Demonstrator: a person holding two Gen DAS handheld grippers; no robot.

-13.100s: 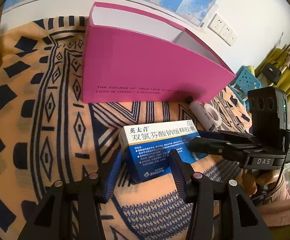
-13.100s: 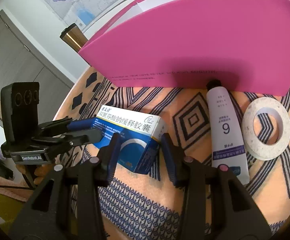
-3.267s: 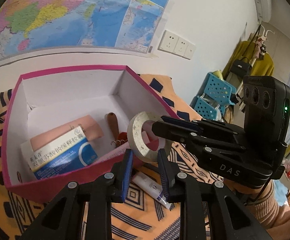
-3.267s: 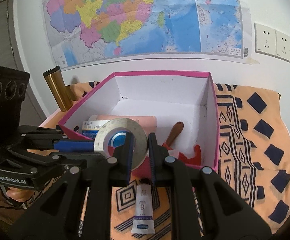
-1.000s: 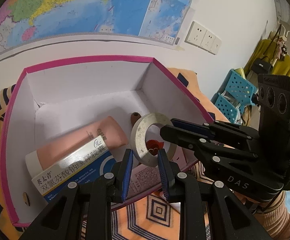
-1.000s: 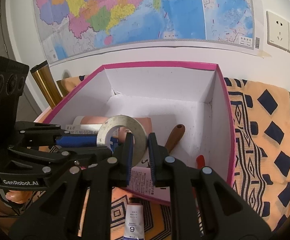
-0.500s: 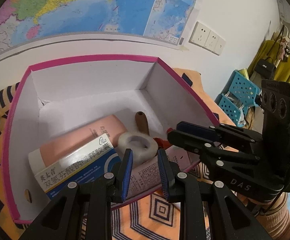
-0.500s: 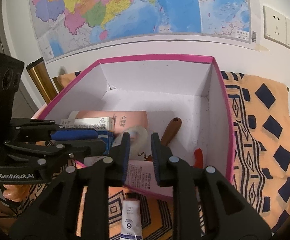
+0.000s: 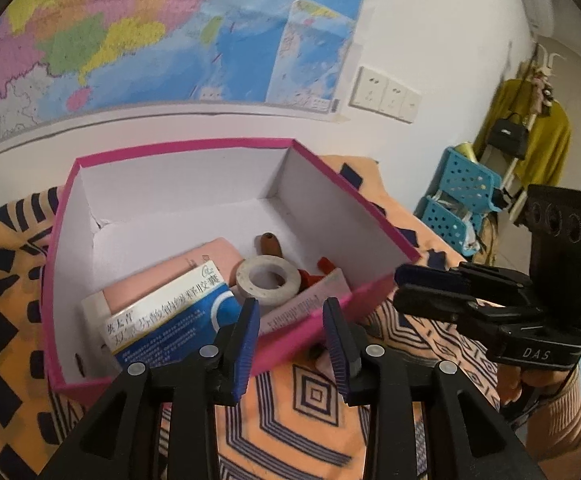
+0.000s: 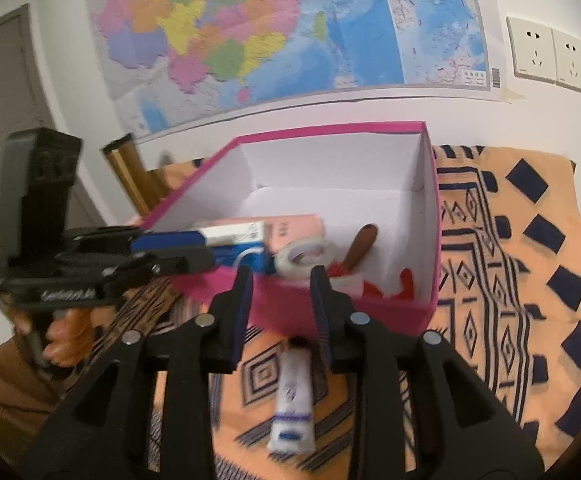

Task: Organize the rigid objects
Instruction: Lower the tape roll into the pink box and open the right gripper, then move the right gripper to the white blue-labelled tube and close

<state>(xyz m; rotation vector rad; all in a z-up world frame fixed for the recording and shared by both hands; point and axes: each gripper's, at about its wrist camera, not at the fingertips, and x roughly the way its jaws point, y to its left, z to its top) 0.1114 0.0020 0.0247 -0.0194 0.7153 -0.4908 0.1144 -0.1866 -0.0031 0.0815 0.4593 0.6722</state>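
The white ring-shaped tape roll (image 9: 268,282) lies flat inside the open pink cardboard box (image 9: 374,232), touching the blue-and-white medicine carton (image 9: 166,320). Both the left tool (image 9: 292,338) and right tool (image 10: 280,312) are released, jaws just opened, nothing between them. A white tube (image 10: 294,408), blurred, lies on the orange patterned cloth (image 10: 510,280) before the box.

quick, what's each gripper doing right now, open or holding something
Left gripper: open, jaws just been opening, nothing between them.
Right gripper: open, jaws just been opening, nothing held; the tape roll lies in the pink box.
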